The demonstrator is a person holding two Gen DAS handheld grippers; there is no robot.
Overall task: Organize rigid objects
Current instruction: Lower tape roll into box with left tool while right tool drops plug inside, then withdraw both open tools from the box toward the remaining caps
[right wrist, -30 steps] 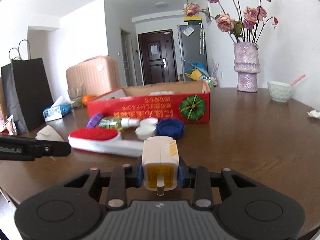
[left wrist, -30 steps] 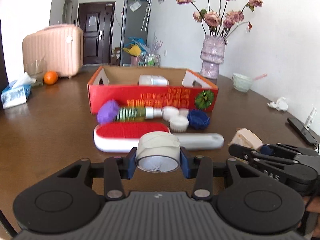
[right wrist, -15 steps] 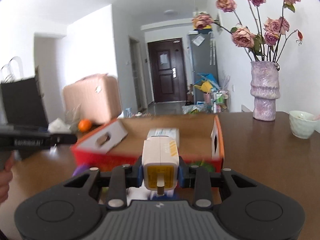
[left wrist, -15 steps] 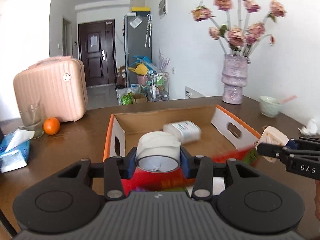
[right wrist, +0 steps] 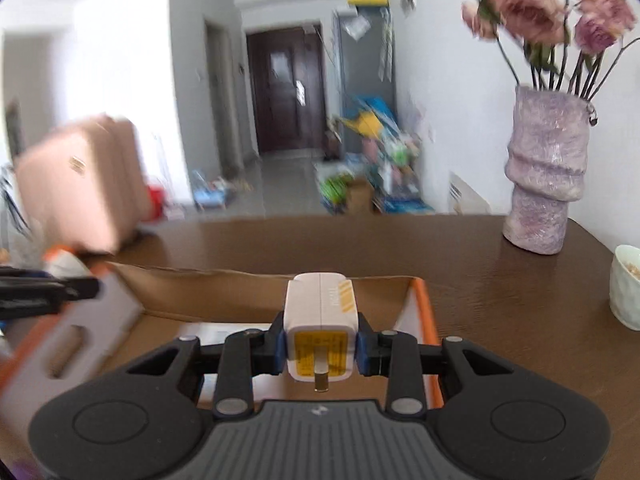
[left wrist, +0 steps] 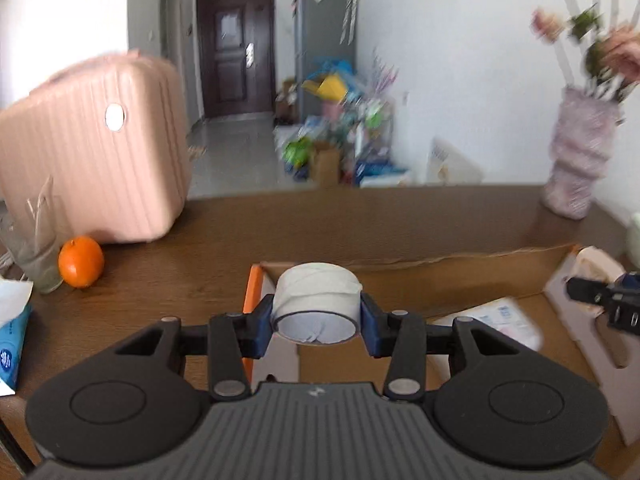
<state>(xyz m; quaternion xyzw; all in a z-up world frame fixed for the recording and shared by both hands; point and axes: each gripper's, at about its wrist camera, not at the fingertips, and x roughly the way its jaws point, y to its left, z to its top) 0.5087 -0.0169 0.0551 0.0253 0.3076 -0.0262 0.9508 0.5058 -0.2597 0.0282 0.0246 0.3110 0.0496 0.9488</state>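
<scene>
My left gripper (left wrist: 317, 320) is shut on a white tape roll (left wrist: 318, 300) and holds it over the left end of the open cardboard box (left wrist: 440, 276). My right gripper (right wrist: 320, 348) is shut on a white and yellow charger plug (right wrist: 320, 320) over the right end of the same box (right wrist: 256, 276). A white flat pack (left wrist: 492, 320) lies on the box floor. The right gripper also shows at the right edge of the left wrist view (left wrist: 604, 300), and the left gripper at the left edge of the right wrist view (right wrist: 44, 288).
A pink suitcase (left wrist: 92, 152), an orange (left wrist: 81, 262), a glass (left wrist: 36, 252) and a tissue pack (left wrist: 12, 340) stand left of the box. A purple vase with flowers (right wrist: 546, 172) and a white bowl (right wrist: 626, 286) stand to the right on the brown table (right wrist: 500, 320).
Both grippers have risen and moved forward from in front of the box to above its inside, each still holding its object. The items in front of the box have dropped out of view.
</scene>
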